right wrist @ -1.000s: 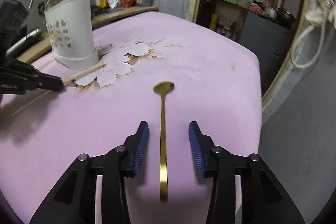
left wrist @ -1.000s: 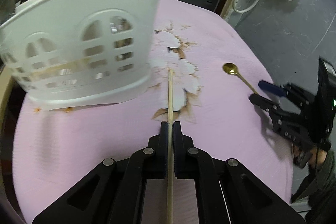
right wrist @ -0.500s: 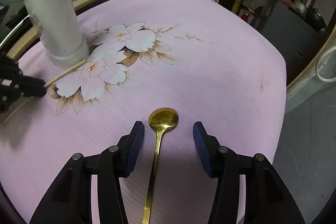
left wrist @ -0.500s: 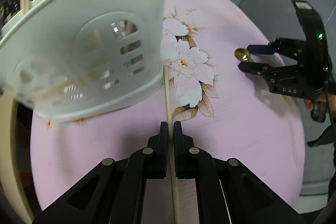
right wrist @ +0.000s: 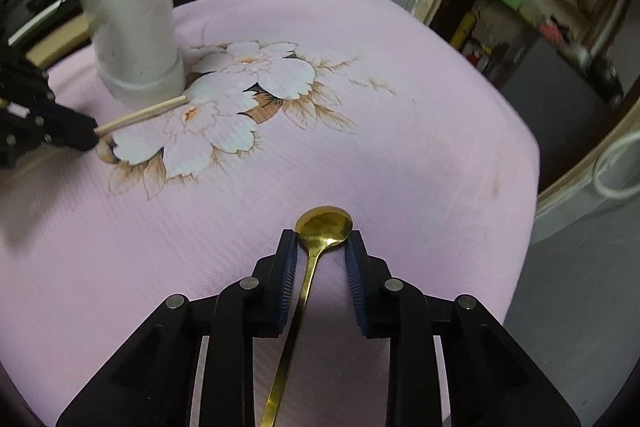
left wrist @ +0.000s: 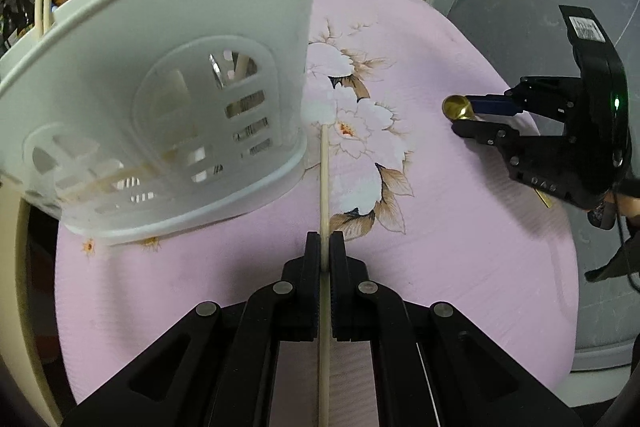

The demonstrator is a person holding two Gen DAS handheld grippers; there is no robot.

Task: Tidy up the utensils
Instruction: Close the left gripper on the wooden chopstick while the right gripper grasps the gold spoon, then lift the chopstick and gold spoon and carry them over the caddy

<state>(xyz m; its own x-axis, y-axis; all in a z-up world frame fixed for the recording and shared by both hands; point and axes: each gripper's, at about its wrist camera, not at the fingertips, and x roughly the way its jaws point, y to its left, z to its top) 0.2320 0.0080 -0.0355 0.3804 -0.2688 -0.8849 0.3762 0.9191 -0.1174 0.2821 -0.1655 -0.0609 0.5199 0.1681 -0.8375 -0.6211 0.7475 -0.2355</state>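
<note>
The left tongs (left wrist: 325, 247) pinch a chopstick (left wrist: 324, 179) whose tip lies just beside the white utensil holder (left wrist: 168, 99). Well apart from the holder, the right tongs (right wrist: 320, 255) are closing around a gold spoon (right wrist: 320, 227) on the table (right wrist: 420, 147), pads not yet pressing.

The table (right wrist: 400, 115) wears pink cloth printed with white, brown-leaved flowers. The spoon (right wrist: 324, 223) is gold, the utensil holder (left wrist: 168, 75) white, the chopstick (left wrist: 324, 179) pale wood.

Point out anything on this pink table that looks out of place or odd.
Nothing is spilled or broken. Two utensils are outside the white slotted plastic holder: a pale wooden chopstick, clamped in the left gripper, and a gold metal spoon lying on the pink floral tablecloth between the closing jaws of the right gripper.
</note>
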